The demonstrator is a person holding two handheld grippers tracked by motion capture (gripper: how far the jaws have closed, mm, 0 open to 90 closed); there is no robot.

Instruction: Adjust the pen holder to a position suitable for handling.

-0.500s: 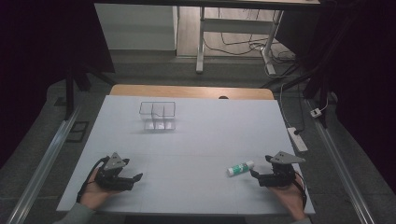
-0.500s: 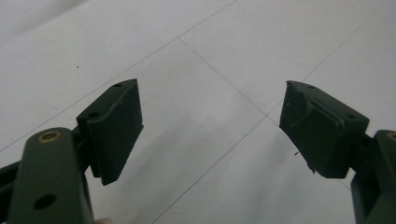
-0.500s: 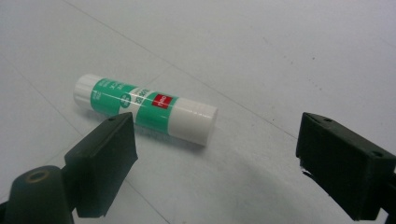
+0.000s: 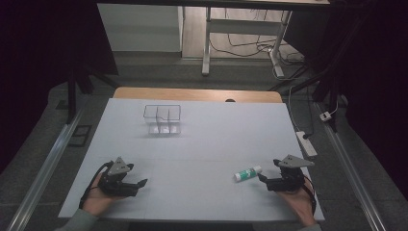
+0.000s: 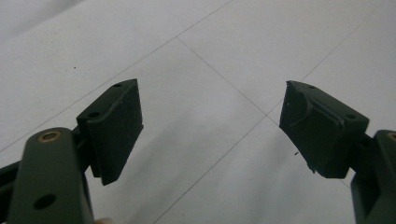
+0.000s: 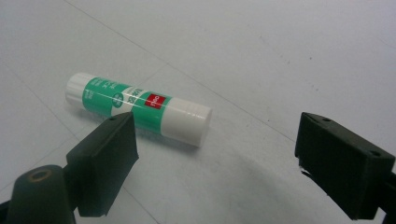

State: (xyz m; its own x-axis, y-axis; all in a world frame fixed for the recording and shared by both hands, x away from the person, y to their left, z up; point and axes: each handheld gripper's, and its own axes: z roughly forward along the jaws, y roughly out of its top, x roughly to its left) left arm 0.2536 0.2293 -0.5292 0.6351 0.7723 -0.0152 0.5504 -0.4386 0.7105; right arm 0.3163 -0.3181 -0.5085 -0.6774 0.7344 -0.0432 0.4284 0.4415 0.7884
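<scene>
Beside the parted right gripper, glue stick partly hidden by a jaw, left gripper parted, empty.

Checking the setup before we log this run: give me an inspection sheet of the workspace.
Surface: white table top, bare wooden strip at the far edge.
Job's things: green-and-white glue stick lying flat, just ahead of the right gripper.
Clutter: clear plastic divided organiser, far left of centre.
Grippers: left gripper open, nothing between the jaws; right gripper open, not touching the stick.
Cables: white power strip and leads on the floor at right.
Surroundings: dark; grey floor.
</scene>
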